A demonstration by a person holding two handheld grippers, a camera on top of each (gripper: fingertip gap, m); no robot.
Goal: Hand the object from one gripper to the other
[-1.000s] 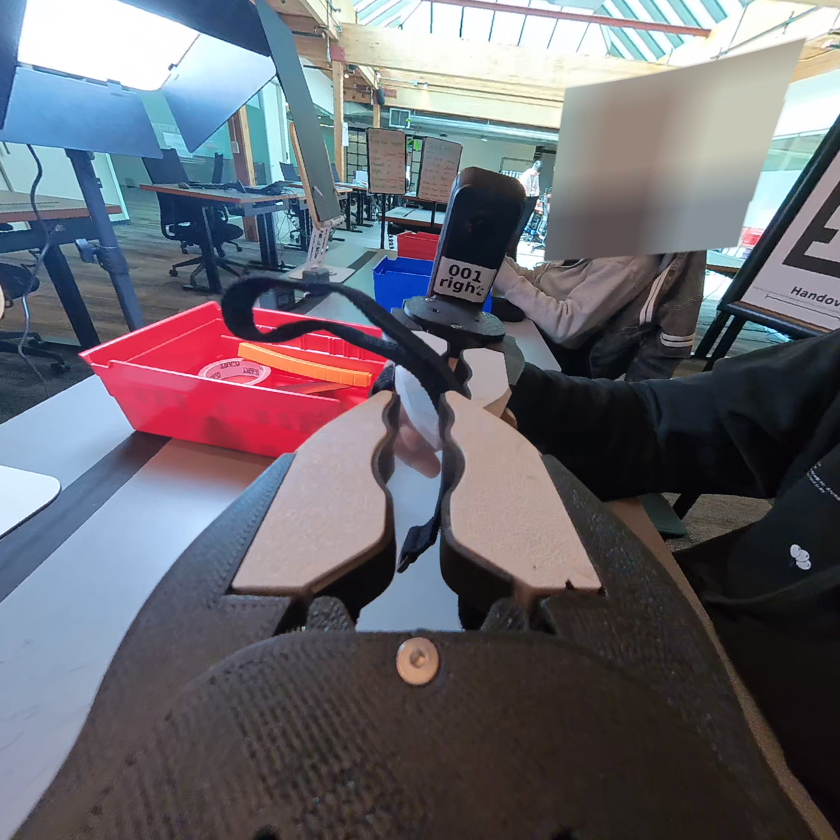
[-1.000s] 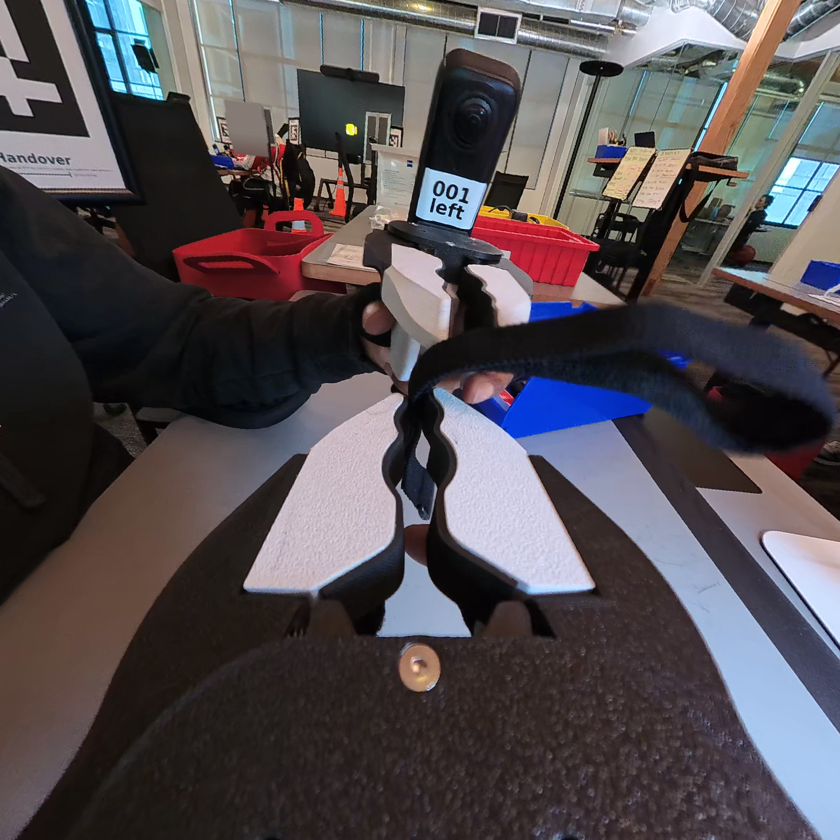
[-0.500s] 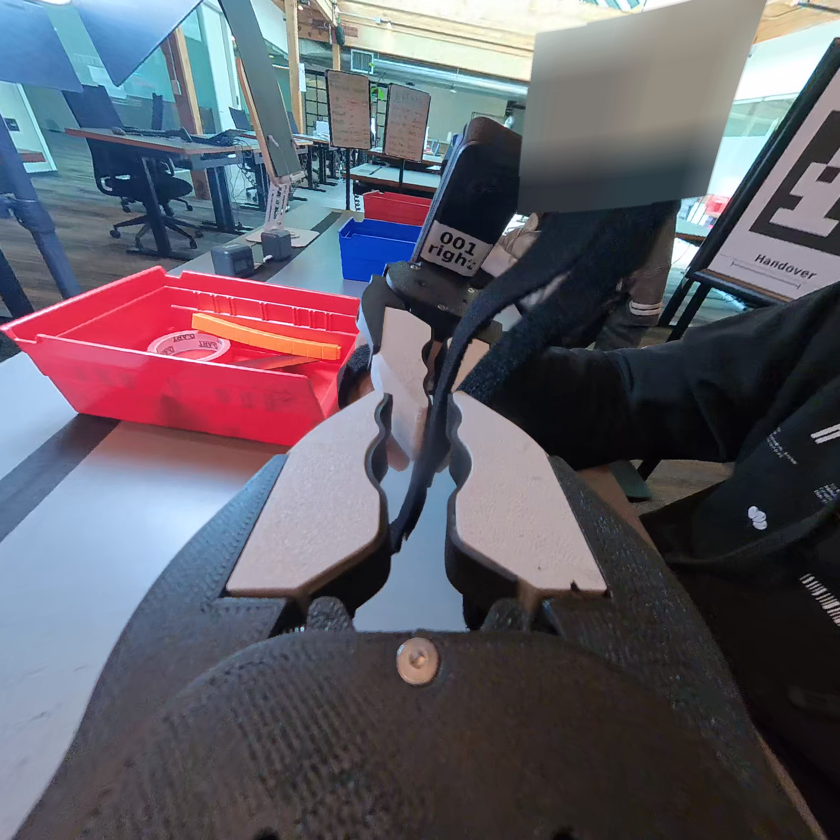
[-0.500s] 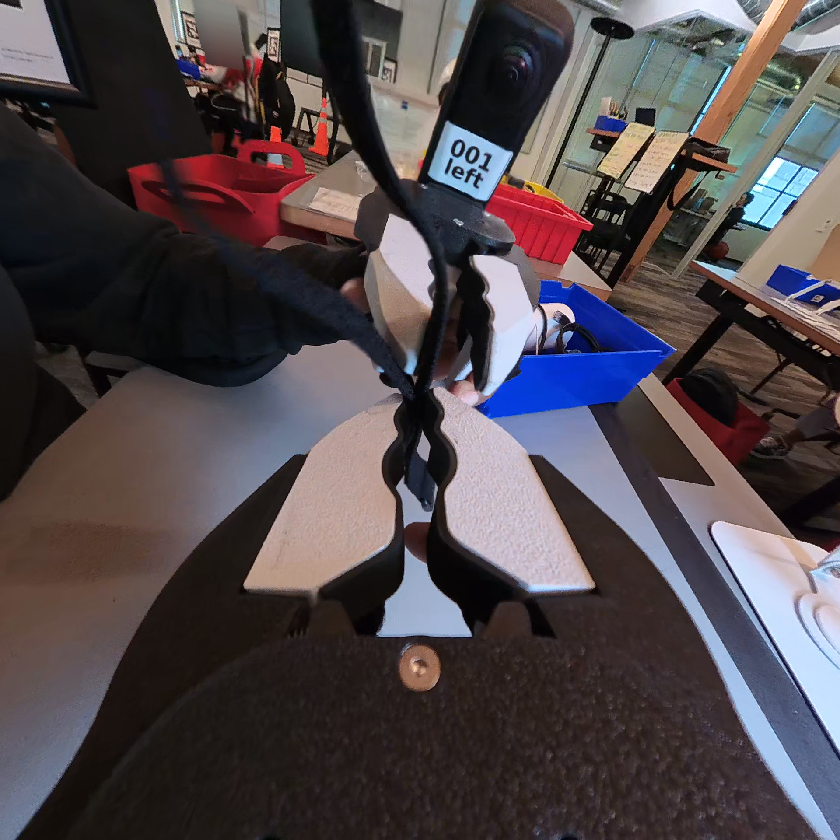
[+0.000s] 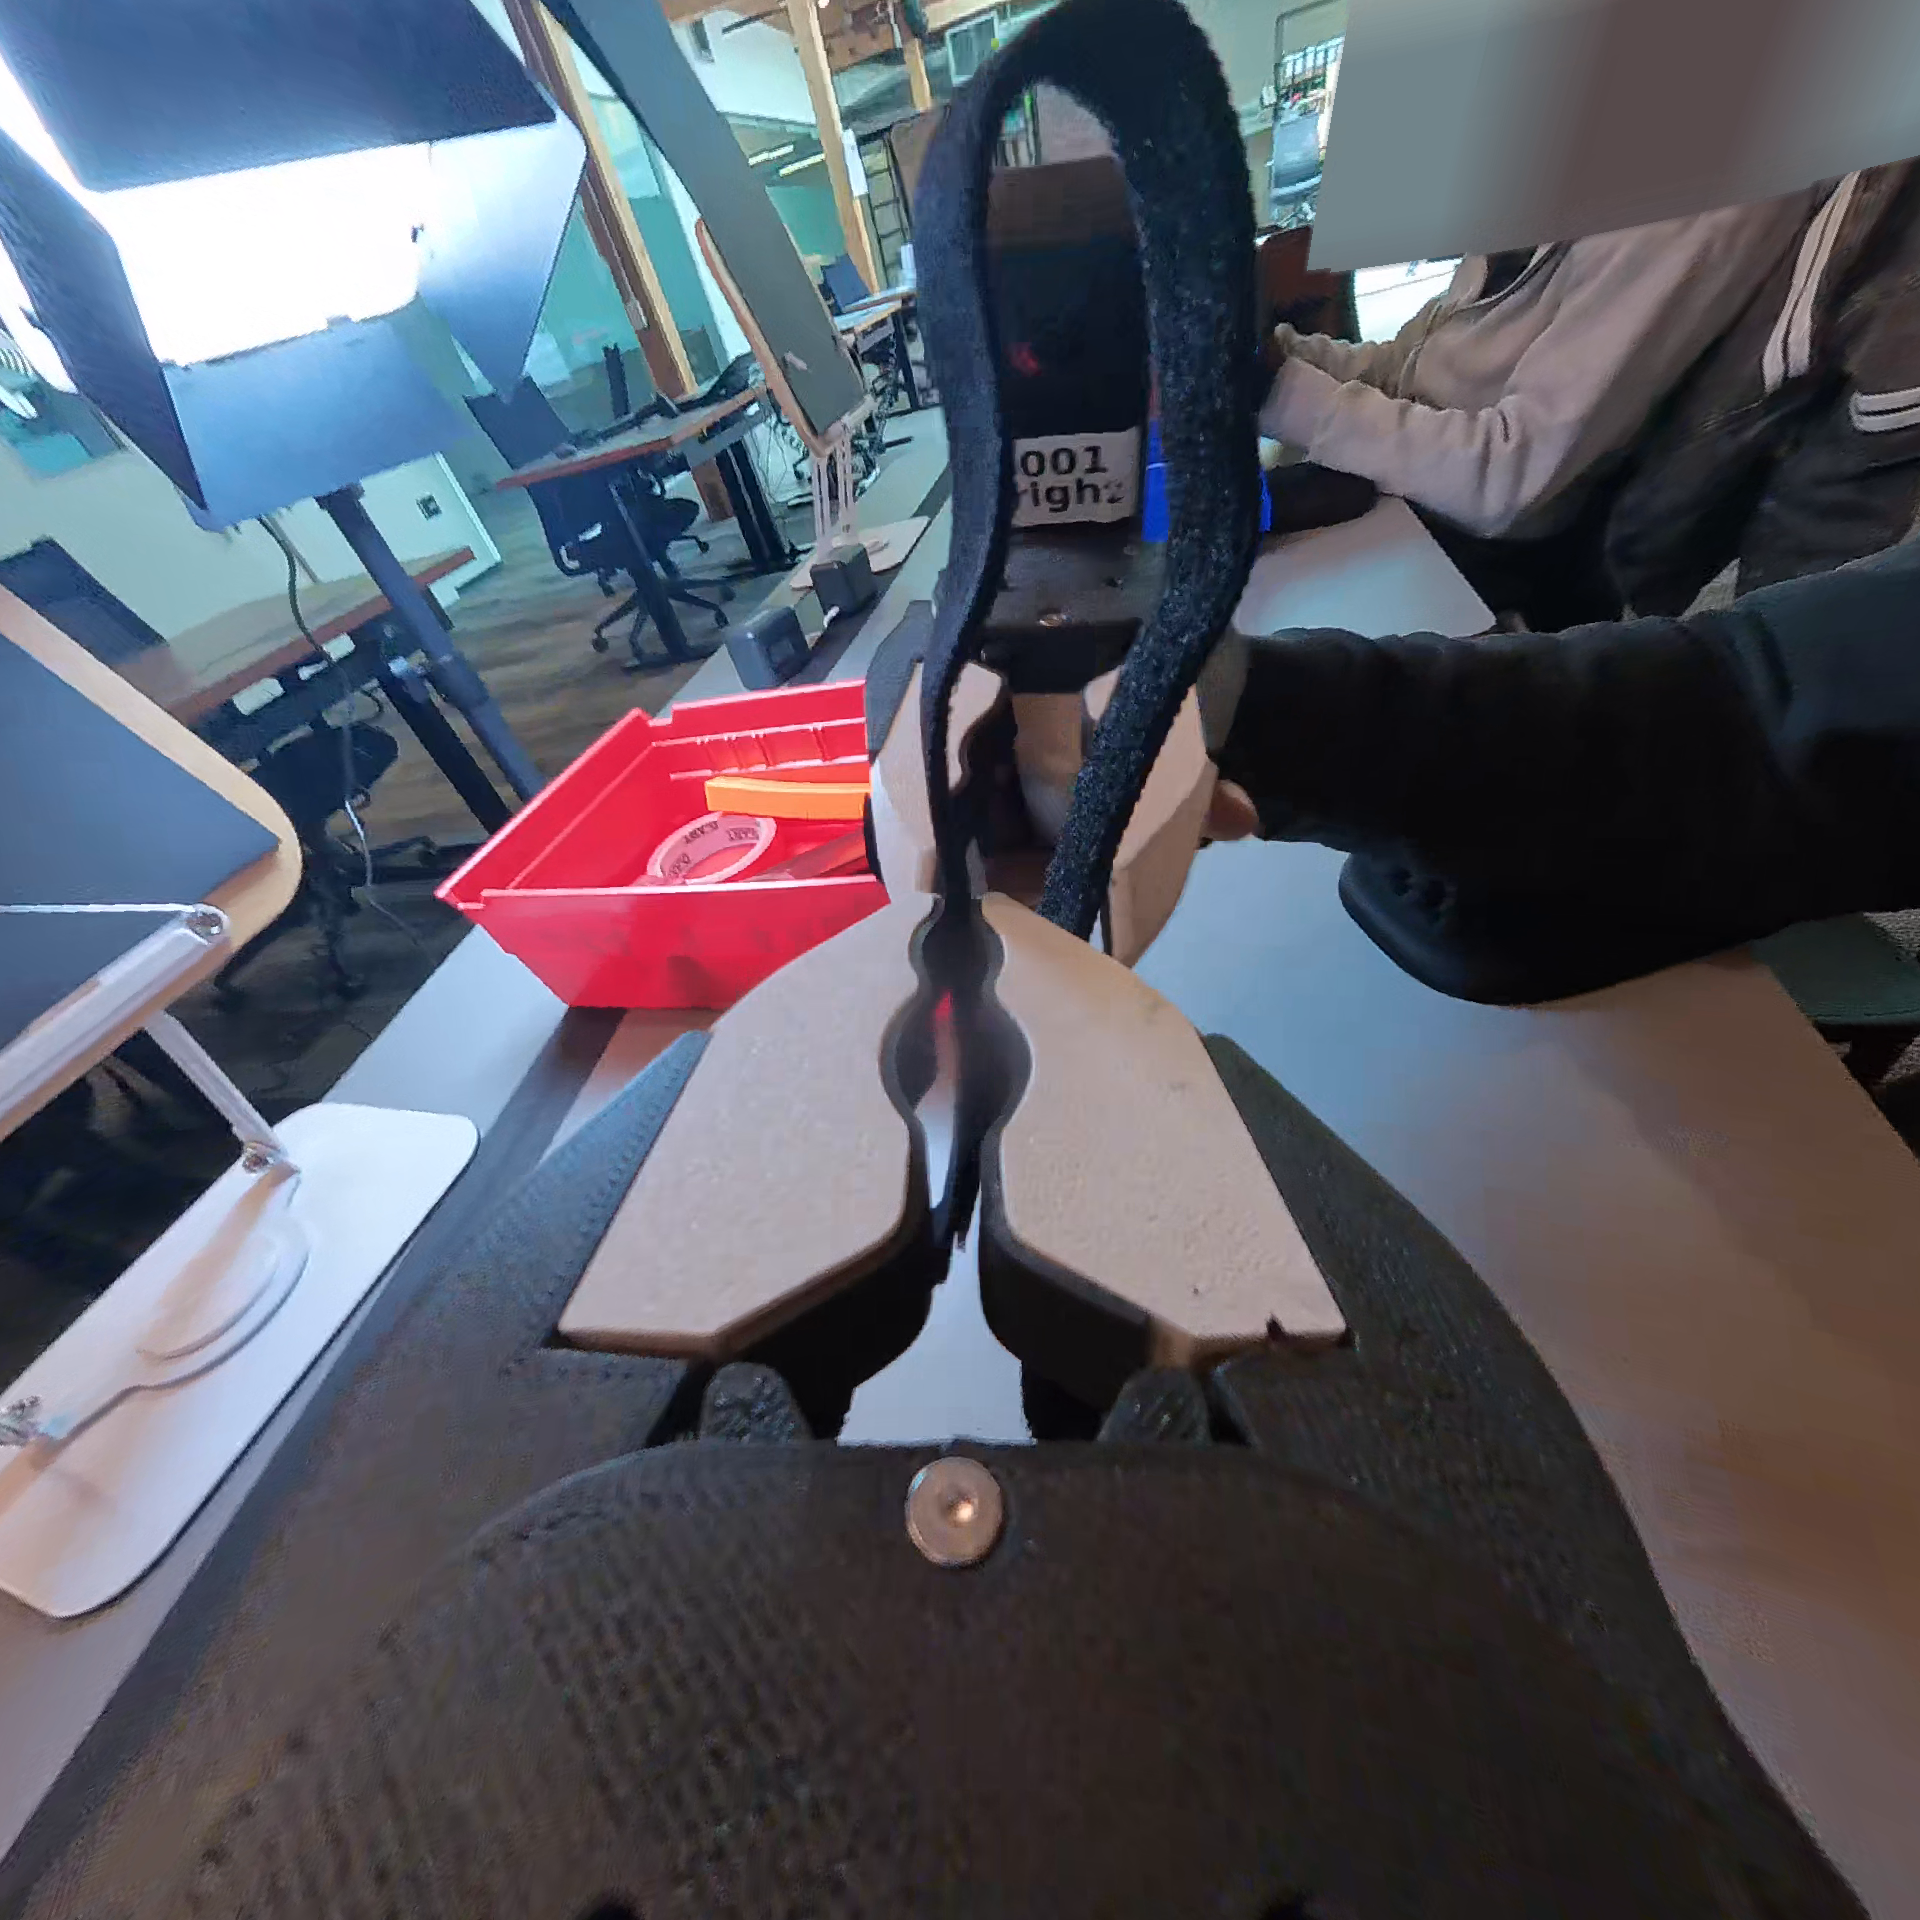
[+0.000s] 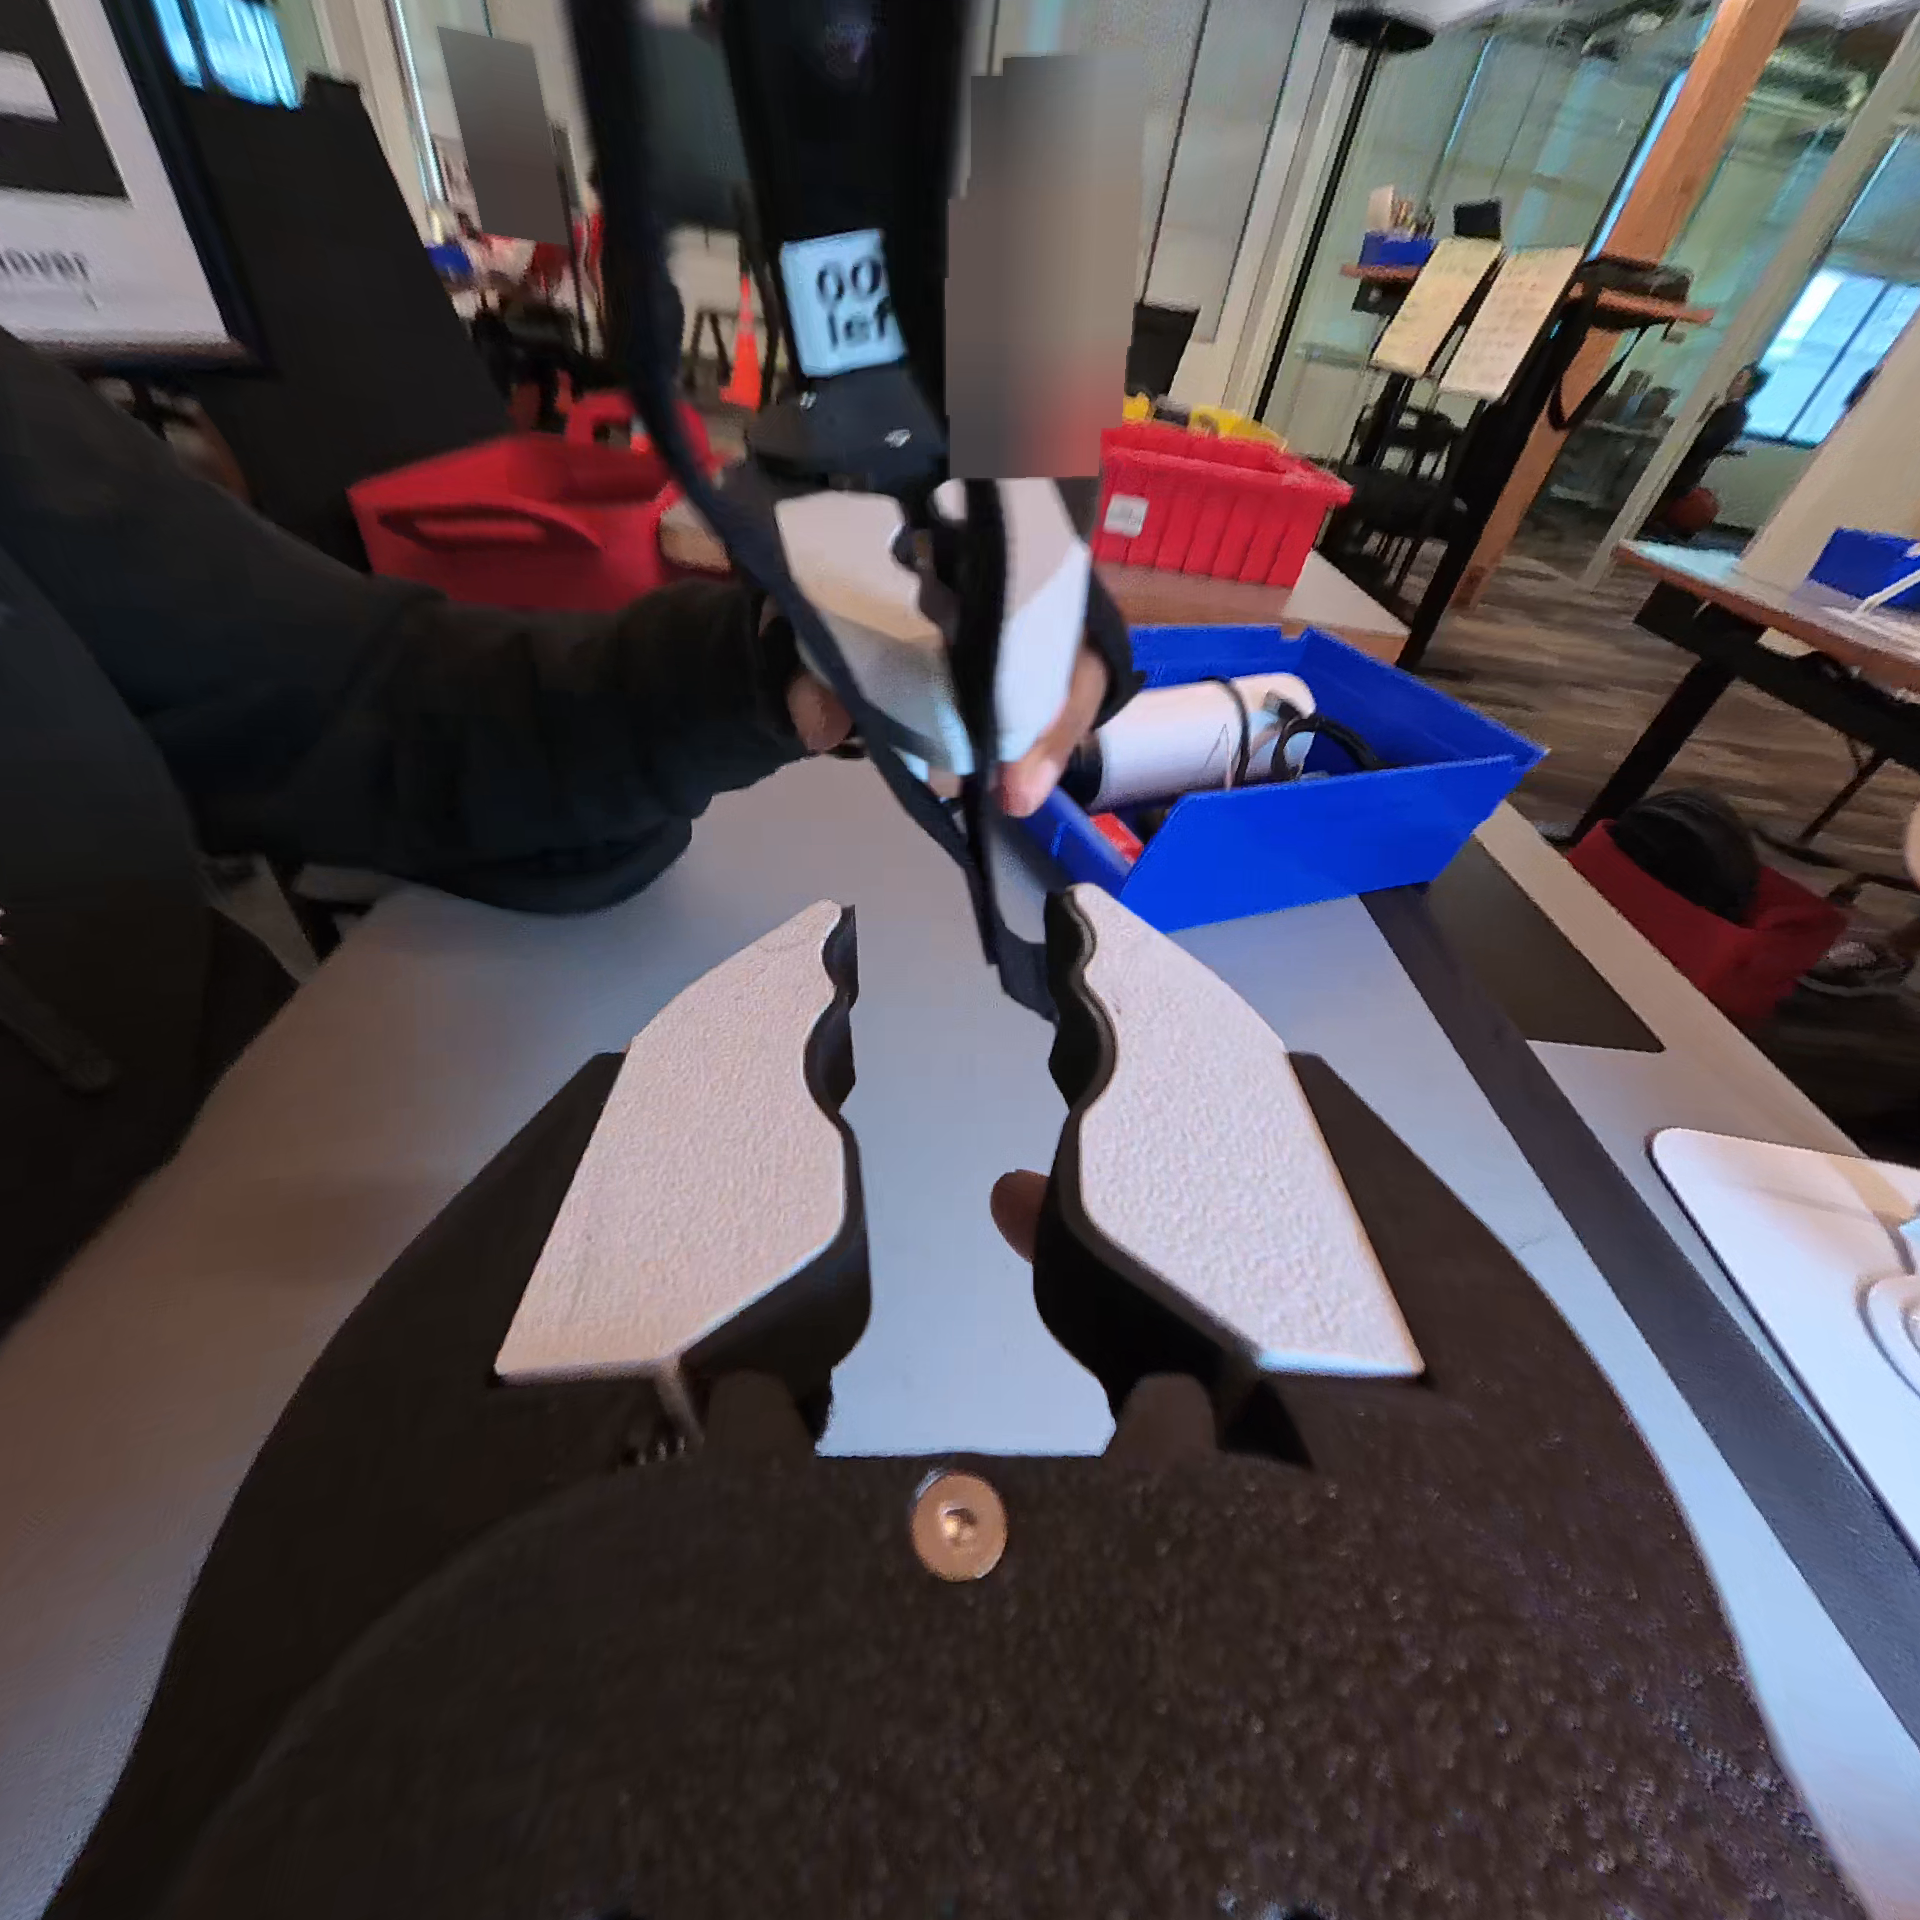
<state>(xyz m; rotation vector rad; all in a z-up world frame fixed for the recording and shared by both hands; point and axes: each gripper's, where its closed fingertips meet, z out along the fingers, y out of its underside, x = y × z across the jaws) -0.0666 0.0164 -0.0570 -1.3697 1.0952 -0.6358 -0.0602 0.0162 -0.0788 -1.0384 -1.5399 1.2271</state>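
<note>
A black fabric strap [image 5: 1195,312] stands in a tall loop above the table. My left gripper [image 5: 956,925] is shut on the strap's lower end. My right gripper [image 6: 951,914] is open, and the strap's loose tail [image 6: 1013,966] hangs between its fingers, against the inner side of the right-hand one. The two grippers face each other tip to tip. The right gripper also shows in the left wrist view [image 5: 1039,790], its fingers spread either side of the strap. The left gripper shows in the right wrist view [image 6: 935,623], clamped on the strap.
A red bin [image 5: 665,935] with a tape roll and an orange bar stands to the left. A blue bin [image 6: 1330,831] with a white object and cables stands on the table. A white stand base [image 5: 208,1299] lies near the table edge. A seated person [image 5: 1558,395] is behind. Left and right tips are no more than a few centimetres apart.
My right gripper has opened and let go of the strap. My left gripper has closed on it. The strap's loop has swung from sideways to upright.
</note>
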